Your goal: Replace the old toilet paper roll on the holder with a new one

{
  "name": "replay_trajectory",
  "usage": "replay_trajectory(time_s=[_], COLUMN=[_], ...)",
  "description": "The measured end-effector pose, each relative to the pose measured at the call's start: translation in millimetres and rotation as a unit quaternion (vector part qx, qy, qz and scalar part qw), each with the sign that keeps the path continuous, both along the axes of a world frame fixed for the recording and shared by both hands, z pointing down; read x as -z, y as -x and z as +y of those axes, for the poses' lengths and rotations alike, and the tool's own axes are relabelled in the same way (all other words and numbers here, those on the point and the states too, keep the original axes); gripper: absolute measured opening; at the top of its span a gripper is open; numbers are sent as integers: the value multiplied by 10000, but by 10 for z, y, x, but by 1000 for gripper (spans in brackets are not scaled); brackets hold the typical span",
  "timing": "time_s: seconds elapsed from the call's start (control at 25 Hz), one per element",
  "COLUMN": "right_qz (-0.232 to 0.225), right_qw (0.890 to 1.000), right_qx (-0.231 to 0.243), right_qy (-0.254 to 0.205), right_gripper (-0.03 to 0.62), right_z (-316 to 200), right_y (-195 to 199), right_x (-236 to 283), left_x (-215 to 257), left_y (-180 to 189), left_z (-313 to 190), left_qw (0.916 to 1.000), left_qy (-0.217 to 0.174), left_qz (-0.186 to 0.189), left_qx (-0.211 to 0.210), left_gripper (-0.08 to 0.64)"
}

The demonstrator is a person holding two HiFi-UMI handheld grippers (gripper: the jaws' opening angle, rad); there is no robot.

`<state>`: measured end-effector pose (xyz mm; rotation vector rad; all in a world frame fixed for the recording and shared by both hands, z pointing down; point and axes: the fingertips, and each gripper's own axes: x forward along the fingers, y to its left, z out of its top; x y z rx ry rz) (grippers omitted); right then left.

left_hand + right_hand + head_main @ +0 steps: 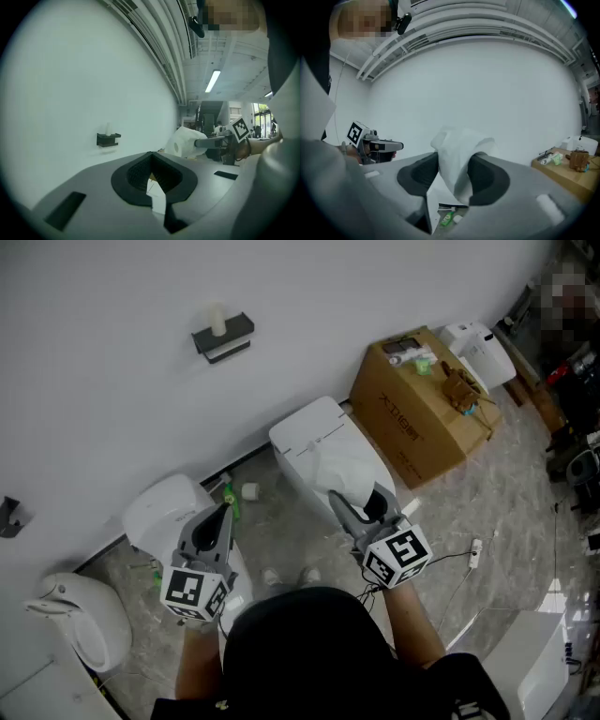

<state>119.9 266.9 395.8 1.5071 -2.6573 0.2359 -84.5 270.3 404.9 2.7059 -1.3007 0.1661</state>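
Your right tool (457, 173) was clamped on the new roll (458, 150), its pads pressing into the soft white paper from both sides, a loose edge hanging down between them. Your left tool (152, 174) had its jaws together with nothing in them and was held level, just left of the right one. Both pointed at the white wall, above the toilet (319, 442). The holder (225, 338) sat on that wall, far and to the left, well apart from the roll. A small pale stub (217, 319), probably the old roll, stood on it. So the new roll was picked up, and that was all. Left to do: take the stub off and seat the new roll on the holder.
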Motion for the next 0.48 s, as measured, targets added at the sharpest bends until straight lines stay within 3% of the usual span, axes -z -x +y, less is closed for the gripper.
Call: replay_trajectory(time_s=[0.48], right_qz=[142], right_qw=[9999], right_qx=[26], right_qy=[-7], right_gripper=[190], right_z=[-223], right_y=[526], right_x=[-6], left_x=[-167], left_y=[572], left_z=[-227], left_qw=[10000], left_qy=[68], left_qz=[61], left_qx=[39], left_gripper=[14])
